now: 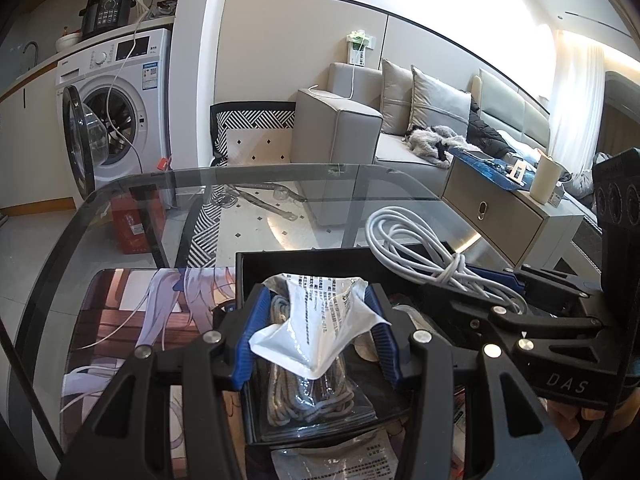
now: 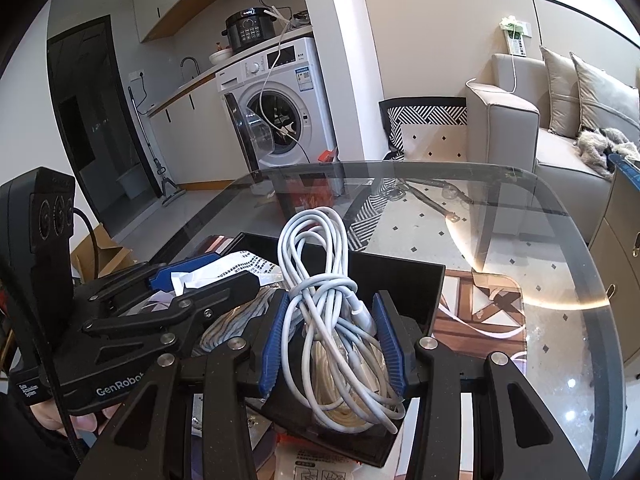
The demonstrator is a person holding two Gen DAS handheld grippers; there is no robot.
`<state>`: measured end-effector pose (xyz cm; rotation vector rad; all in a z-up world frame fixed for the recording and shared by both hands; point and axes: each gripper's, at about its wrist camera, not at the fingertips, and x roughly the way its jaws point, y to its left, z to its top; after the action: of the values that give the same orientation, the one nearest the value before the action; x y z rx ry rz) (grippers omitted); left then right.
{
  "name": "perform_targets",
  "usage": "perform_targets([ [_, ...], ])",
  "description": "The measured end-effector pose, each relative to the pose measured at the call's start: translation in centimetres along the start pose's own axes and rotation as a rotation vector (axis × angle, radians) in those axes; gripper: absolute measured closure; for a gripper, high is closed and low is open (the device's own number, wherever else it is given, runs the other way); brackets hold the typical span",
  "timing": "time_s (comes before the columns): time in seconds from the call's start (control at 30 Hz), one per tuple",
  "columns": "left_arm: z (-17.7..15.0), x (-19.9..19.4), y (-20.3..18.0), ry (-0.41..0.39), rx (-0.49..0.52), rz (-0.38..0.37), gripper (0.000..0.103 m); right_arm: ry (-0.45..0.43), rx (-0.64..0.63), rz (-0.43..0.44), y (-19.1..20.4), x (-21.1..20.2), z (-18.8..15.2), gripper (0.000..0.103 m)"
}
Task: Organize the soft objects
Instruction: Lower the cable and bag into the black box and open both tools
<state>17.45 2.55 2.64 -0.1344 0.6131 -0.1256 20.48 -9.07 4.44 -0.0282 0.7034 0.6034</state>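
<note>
My left gripper (image 1: 316, 332) is shut on the white printed top of a clear plastic bag (image 1: 320, 328) that holds a coil of grey rope (image 1: 308, 392); the bag hangs over a black tray (image 1: 256, 280). My right gripper (image 2: 330, 336) is shut on a bundle of white cable (image 2: 320, 280), held over the same black tray (image 2: 400, 276). The cable also shows in the left wrist view (image 1: 424, 248), right of the bag. A cream cable coil (image 2: 340, 384) lies in the tray under it. The left gripper shows in the right wrist view (image 2: 200, 284).
The tray sits on a glass table (image 2: 520, 240) over a printed mat (image 1: 132, 312). Another printed packet (image 1: 340, 460) lies at the tray's near edge. A washing machine (image 1: 120, 104), a sofa (image 1: 400, 132) and a side cabinet (image 1: 500, 208) stand beyond the table.
</note>
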Motion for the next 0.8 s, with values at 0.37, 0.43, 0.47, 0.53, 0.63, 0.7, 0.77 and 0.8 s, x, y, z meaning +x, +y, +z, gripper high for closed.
perform_targets([
  [0.37,-0.1,0.5,0.2,0.016,0.022,0.005,0.052,0.009,-0.012,-0.024,-0.4,0.4,-0.2,0.054],
  [0.43,-0.2,0.4,0.1,0.017,0.029,0.008,0.051,-0.002,-0.005,-0.02,-0.6,0.1,-0.2,0.053],
  [0.47,-0.2,0.4,0.0,0.019,0.034,0.009,0.05,-0.005,-0.006,-0.023,-0.7,0.0,-0.2,0.053],
  [0.53,-0.3,0.3,-0.2,0.021,0.042,0.004,0.044,-0.01,-0.011,-0.03,-0.8,-0.4,-0.1,0.053],
  [0.63,-0.4,-0.1,-0.5,0.018,0.063,0.002,0.036,-0.02,-0.017,-0.038,-0.8,-1.1,-0.2,0.05],
  [0.7,-0.4,-0.3,-0.6,0.02,0.073,-0.001,0.033,-0.023,-0.016,-0.059,-0.9,-1.6,-0.4,0.041],
  [0.77,-0.4,-0.7,-0.7,0.027,0.082,-0.017,0.028,-0.036,-0.017,-0.081,-0.9,-2.5,-0.7,0.03],
  [0.8,-0.4,-0.9,-0.7,0.032,0.085,-0.026,0.024,-0.042,-0.016,-0.087,-1.0,-3.1,-1.0,0.021],
])
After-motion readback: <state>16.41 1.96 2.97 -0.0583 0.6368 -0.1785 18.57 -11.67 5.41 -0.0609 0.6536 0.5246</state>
